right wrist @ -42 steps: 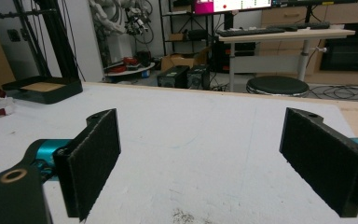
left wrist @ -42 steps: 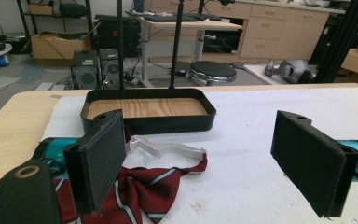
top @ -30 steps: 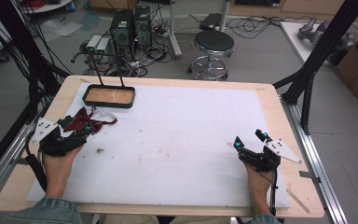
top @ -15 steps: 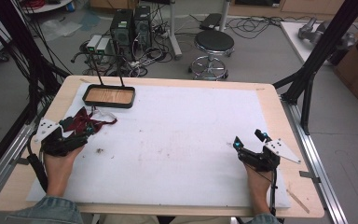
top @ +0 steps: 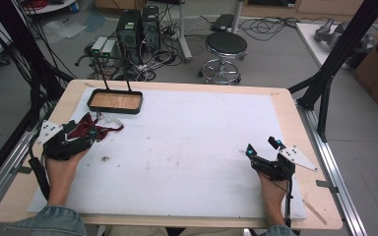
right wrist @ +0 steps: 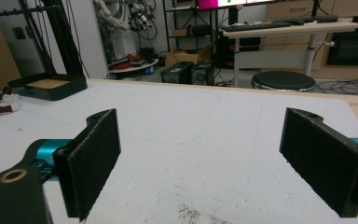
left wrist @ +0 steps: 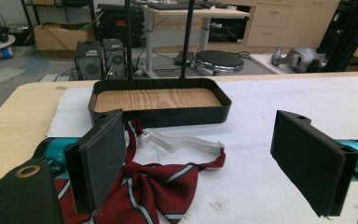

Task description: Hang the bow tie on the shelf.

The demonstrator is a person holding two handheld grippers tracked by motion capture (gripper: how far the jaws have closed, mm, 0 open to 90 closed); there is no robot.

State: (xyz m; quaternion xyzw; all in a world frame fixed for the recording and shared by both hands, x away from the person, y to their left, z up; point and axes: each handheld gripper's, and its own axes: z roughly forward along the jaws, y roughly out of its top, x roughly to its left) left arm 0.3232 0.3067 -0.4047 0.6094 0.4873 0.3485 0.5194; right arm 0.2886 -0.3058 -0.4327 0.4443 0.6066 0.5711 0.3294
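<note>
The left gripper stands with its jaws spread wide over the dark red striped bow tie, which lies flat on the white mat at about nine o'clock on the table. One jaw sits right over the tie's near wing, the other well out to the side (nothing is pinched between them). From the tie a white clasp strap runs toward twelve o'clock, ending just short of the black tray with the wooden floor, which holds nothing.

The right gripper rests at about four o'clock, well apart from all this, jaws equally wide with only bare mat between them.

My reading is that this is the pick-up stage: the tie is framed but not yet taken. The next move would call for the left jaws to settle lower and shift so both pads bracket the knot or a wing, then close. Being soft cloth, it may bunch, and the strap could trail when it is lifted toward the tray.
</note>
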